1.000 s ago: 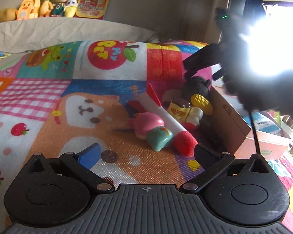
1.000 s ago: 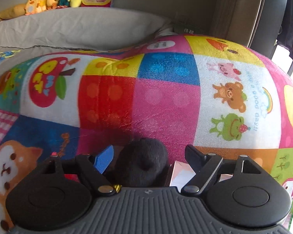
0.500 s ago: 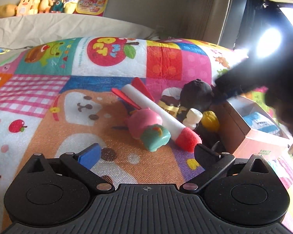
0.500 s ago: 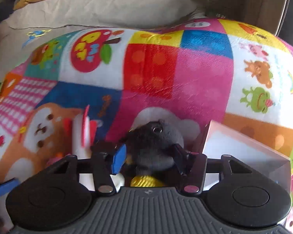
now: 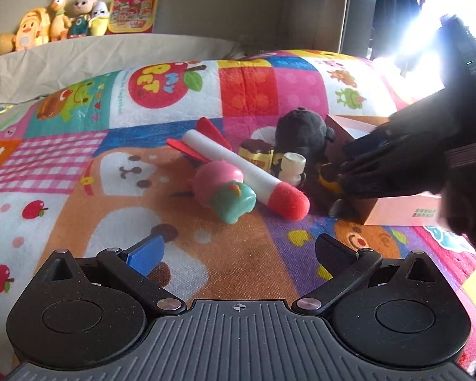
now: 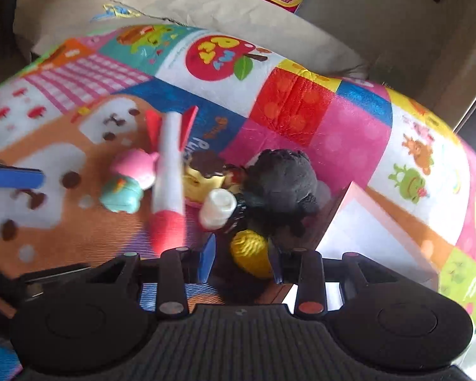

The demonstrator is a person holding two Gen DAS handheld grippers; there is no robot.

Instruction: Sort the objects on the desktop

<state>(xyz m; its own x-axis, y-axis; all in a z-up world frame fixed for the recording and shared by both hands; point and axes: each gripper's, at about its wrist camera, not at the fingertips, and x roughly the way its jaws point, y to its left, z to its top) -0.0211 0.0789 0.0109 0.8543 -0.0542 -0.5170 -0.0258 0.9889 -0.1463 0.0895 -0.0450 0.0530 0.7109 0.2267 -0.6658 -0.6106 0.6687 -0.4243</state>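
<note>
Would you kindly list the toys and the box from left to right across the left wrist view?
pink and teal toy → white foam rocket → black plush toy → cardboard box

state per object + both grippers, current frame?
left gripper: open, empty, hovering over the mat
right gripper: fingers closing round the yellow ball, grip unclear
foam rocket: lying flat
pink-and-teal toy: on its side, against the rocket
black plush: on the mat beside the box
cardboard box: open
</note>
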